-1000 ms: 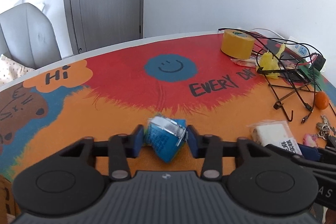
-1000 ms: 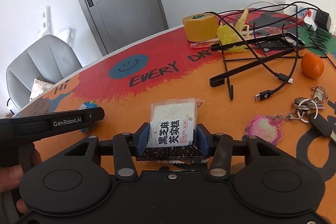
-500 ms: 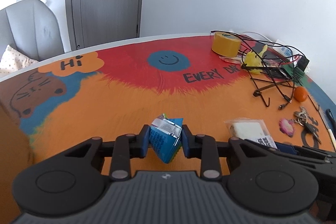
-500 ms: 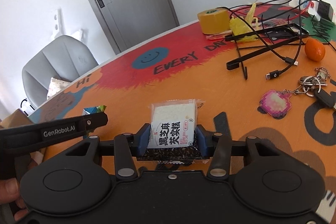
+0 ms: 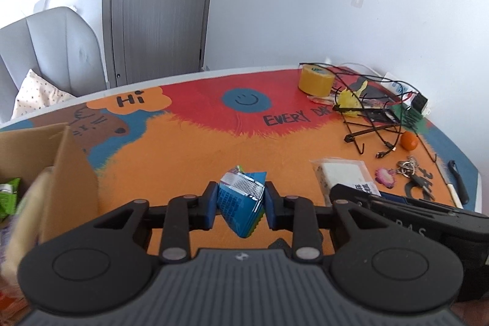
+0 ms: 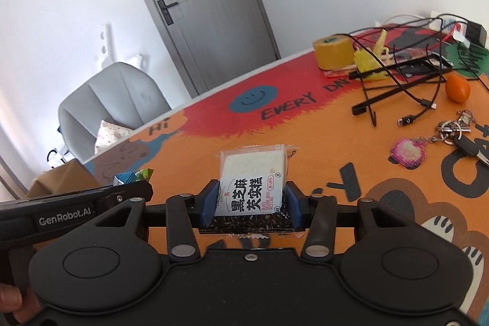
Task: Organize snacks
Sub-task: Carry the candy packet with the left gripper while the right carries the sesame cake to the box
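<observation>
Aloft, both level: left gripper [image 5: 241, 205] pinches blue packet [image 5: 241, 203], right gripper [image 6: 251, 203] rice cake [image 6: 252, 188].

On the colourful table [image 5: 189, 155] sit a roll of yellow tape [image 5: 316, 80], an orange [image 6: 457, 88], tangled black cables [image 6: 406, 81], keys [image 6: 458, 133] with a pink pixel keychain [image 6: 408, 153]. Behind stand a grey chair [image 6: 113, 100] and door [image 5: 159, 2].

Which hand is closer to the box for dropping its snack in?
Left. The cardboard box sits right beside the left hand-held gripper with its blue packet; the right one is farther away.
</observation>
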{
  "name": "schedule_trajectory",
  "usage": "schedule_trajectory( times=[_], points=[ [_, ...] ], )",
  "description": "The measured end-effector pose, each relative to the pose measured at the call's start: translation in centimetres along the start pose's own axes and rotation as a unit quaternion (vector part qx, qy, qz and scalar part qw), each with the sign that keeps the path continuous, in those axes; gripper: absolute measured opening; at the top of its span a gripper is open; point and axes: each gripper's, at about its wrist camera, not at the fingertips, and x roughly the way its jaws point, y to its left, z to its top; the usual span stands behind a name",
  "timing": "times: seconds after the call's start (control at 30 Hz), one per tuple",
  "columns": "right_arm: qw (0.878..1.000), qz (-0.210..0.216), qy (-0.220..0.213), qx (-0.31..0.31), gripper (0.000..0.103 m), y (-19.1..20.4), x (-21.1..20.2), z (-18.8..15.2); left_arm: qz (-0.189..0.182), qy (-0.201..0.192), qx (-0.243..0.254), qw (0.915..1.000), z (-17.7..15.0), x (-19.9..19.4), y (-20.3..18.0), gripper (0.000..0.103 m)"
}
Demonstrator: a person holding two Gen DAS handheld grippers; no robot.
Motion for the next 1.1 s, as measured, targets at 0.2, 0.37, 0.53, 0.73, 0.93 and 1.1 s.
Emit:
schedule_trajectory(
  times=[0.2, 0.37, 0.53, 0.73, 0.93, 1.1],
  points=[
    [1.000, 0.020, -0.016, -0.015, 0.047, 2.0, -1.5, 0.3, 0.001, -0.019, -0.001, 0.9998, 0.0, -3.0, 0.9, 0.030],
    [0.999, 0.038, -0.026, -0.026, 0.047, 3.8, -2.3, 0.7, 0.007, -0.033, -0.009, 0.9994, 0.1, -5.0, 2.3, 0.030],
    [0.997, 0.055, -0.032, -0.037, 0.047, 5.9, -2.7, 1.0, 0.014, -0.044, -0.017, 0.9988, 0.2, -6.8, 3.9, 0.030],
    [0.995, 0.088, -0.029, -0.045, 0.047, 8.4, -2.5, 1.1, 0.034, -0.055, -0.037, 0.9972, 0.3, -8.8, 6.5, 0.030],
    [0.991, 0.120, -0.022, -0.062, 0.047, 11.1, -2.1, 1.0, 0.063, -0.065, -0.058, 0.9942, -0.1, -10.9, 9.5, 0.030],
    [0.987, 0.139, -0.013, -0.075, 0.047, 13.0, -1.9, 0.6, 0.080, -0.067, -0.073, 0.9919, -0.9, -12.3, 11.5, 0.030]
  ],
)
